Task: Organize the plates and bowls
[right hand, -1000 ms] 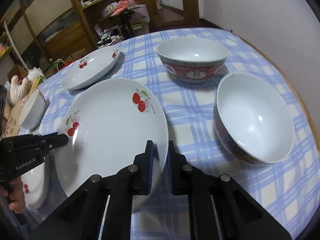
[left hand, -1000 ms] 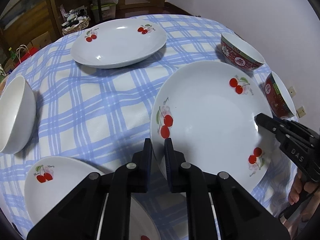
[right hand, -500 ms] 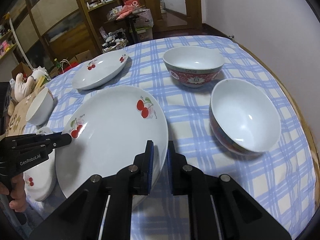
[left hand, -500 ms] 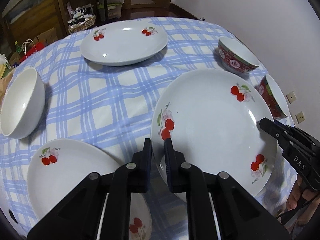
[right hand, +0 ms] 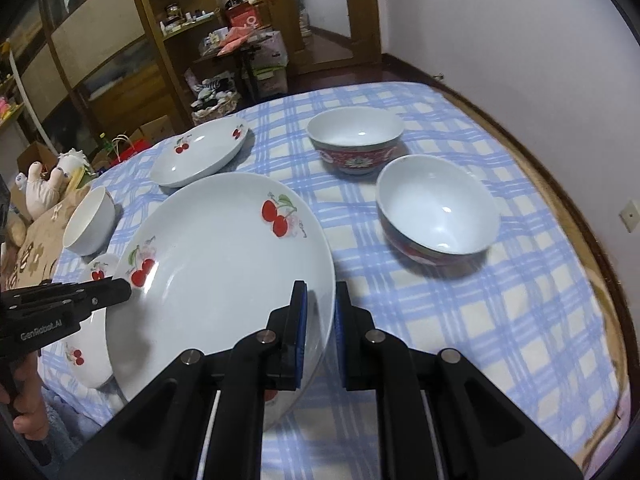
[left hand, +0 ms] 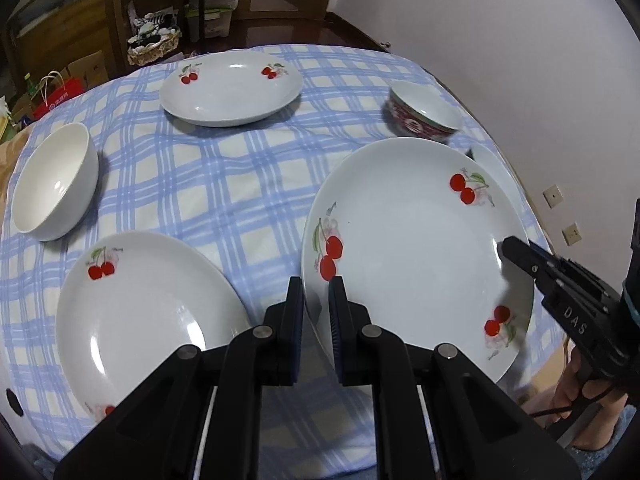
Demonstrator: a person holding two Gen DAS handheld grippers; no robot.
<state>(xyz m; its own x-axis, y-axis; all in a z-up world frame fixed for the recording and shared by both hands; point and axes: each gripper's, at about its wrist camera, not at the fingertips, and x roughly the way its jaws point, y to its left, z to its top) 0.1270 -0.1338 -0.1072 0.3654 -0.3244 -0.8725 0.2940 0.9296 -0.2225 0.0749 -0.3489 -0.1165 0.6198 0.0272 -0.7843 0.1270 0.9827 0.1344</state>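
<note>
Left wrist view had the left gripper [left hand: 316, 312] nearest, its jaws clenched on the near rim of the big plate [left hand: 416, 240], which hung tilted above the checked surface [left hand: 240, 184]. Across that plate the right gripper [left hand: 508, 250] pinched the opposite rim, a hand [left hand: 580, 396] on its handle half cut off by the frame edge. Just left of the held plate a second plate [left hand: 148, 312] lay flat, its near edge hidden behind the gripper body. Farther left sat a white bowl [left hand: 56, 184]. Behind the big plate only a sliver of one red bowl [left hand: 492, 172] showed; another red bowl [left hand: 424, 114] stood beyond it, blurred. Farthest lay a third plate [left hand: 230, 88].

Right wrist view showed the right gripper [right hand: 320, 320] likewise clamped on the big plate [right hand: 216, 272], with the left gripper [right hand: 116, 292] at the far rim. The second plate [right hand: 88, 344] was mostly covered by the held one. Both red bowls [right hand: 438, 216] [right hand: 356, 138] were clear here, standing apart on the cloth. Room clutter beyond was too small to make out.
</note>
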